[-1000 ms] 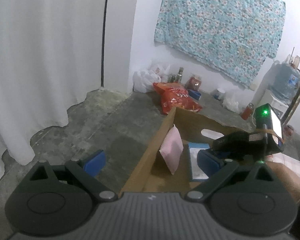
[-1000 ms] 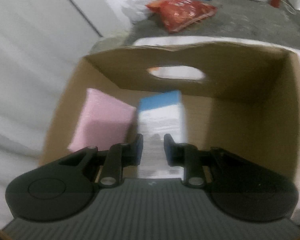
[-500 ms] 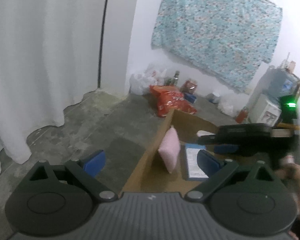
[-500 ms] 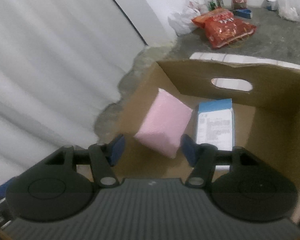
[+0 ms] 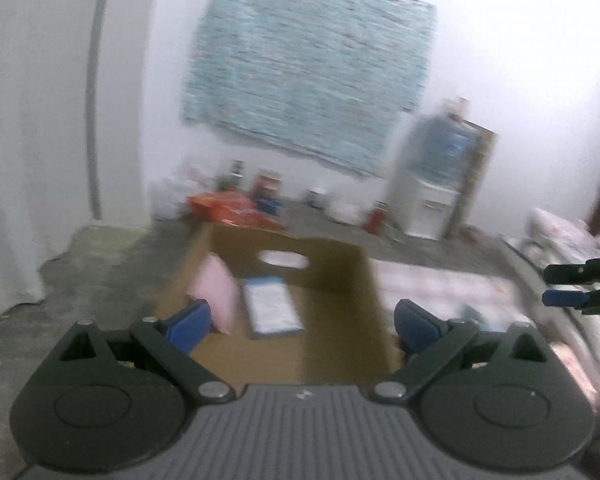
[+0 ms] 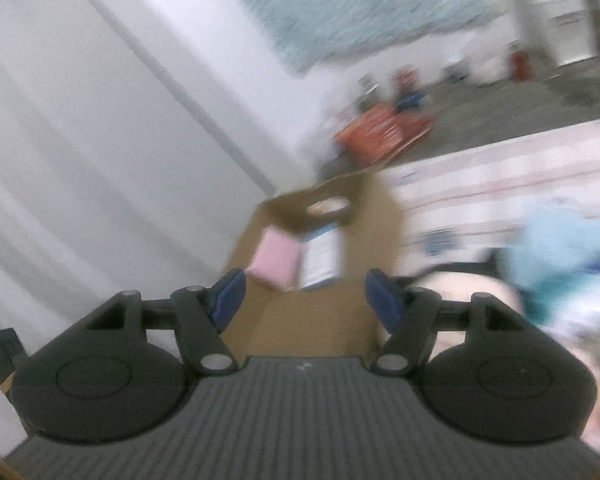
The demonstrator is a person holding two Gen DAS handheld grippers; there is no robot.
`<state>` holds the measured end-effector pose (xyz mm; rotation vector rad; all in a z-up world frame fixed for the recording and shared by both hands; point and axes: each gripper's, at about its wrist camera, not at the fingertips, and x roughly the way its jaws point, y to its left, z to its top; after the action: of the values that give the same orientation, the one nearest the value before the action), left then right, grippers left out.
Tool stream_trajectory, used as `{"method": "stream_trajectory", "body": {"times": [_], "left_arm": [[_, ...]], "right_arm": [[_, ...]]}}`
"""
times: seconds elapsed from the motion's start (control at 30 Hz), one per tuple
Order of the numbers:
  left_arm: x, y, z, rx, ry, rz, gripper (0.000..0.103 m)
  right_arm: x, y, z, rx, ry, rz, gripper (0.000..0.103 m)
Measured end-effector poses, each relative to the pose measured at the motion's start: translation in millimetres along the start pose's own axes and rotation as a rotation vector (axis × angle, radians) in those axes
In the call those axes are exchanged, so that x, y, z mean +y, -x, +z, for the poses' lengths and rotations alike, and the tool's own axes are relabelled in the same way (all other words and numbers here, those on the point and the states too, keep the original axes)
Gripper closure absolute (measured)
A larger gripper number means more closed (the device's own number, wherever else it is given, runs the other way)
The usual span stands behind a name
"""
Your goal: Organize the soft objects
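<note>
From my right hand-held gripper [image 6: 303, 294] the next soft things, a blurred heap with a light blue piece [image 6: 556, 240], lie forward and to the right on the bed [image 6: 500, 168], so this arm is nearer; their long axis is lost in blur. The cardboard box [image 5: 332, 264], holding the pink pack [image 5: 217, 293] and blue-topped pack [image 5: 271, 307], sits straight ahead. Both my right and left hand-held gripper [image 5: 300, 322] are spread wide, holding and touching nothing.

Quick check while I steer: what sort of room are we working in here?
Probably a lived-in room at home, not a lab. A teal patterned cloth hangs on the white wall, a water dispenser with a blue jug stands opposite, and an open brown cardboard box holds packs.
</note>
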<state>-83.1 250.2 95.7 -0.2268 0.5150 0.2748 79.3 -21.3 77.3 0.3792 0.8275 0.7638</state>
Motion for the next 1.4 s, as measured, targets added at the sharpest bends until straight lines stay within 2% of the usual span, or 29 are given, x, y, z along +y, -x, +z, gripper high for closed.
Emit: {"method": "stream_trajectory", "body": {"times": [0.1,0.2,0.37,0.47,0.67,0.83,0.93,1.03,1.1,1.17,1.33,1.4], "left_arm": [[-27,6,-13,0.031,-0.024,-0.099,0.001],[-58,7,-23,0.062,-0.066,-0.186,0.000],[-118,6,-48,0.128,-0.126,-0.321,0.000],[-157,1,-67,0.187,-0.178,-0.376,0.000],[-222,-20,-108,0.270,-0.346,-0.404,0.000],[-270,-46,-139,0.285,-0.510,-0.369,0.001],[-287,-60,-150,0.291,-0.559,-0.350,0.003],[-299,-71,-158,0.296,-0.589,-0.367,0.010],[-306,-80,-160,0.303,-0.607,-0.365,0.023],[-312,-87,-162,0.313,-0.623,-0.364,0.028],[-321,-110,-165,0.369,-0.641,-0.358,0.051],[-323,-118,-166,0.390,-0.641,-0.353,0.072]], "right_arm": [[-32,64,-25,-0.092,-0.043,-0.098,0.035],[-61,115,-58,-0.150,-0.109,-0.151,0.035],[-102,165,-110,-0.209,-0.218,-0.205,0.034],[-121,173,-138,-0.229,-0.274,-0.208,0.034],[-154,157,-173,-0.199,-0.350,-0.222,0.034],[-173,122,-173,-0.166,-0.366,-0.187,0.034],[-183,100,-164,-0.139,-0.377,-0.157,0.034],[-193,80,-155,-0.109,-0.379,-0.147,0.035],[-199,68,-148,-0.084,-0.394,-0.135,0.036],[-206,55,-142,-0.067,-0.405,-0.125,0.036],[-212,29,-128,-0.038,-0.397,-0.114,0.036],[-217,23,-128,-0.033,-0.407,-0.111,0.036]]}}
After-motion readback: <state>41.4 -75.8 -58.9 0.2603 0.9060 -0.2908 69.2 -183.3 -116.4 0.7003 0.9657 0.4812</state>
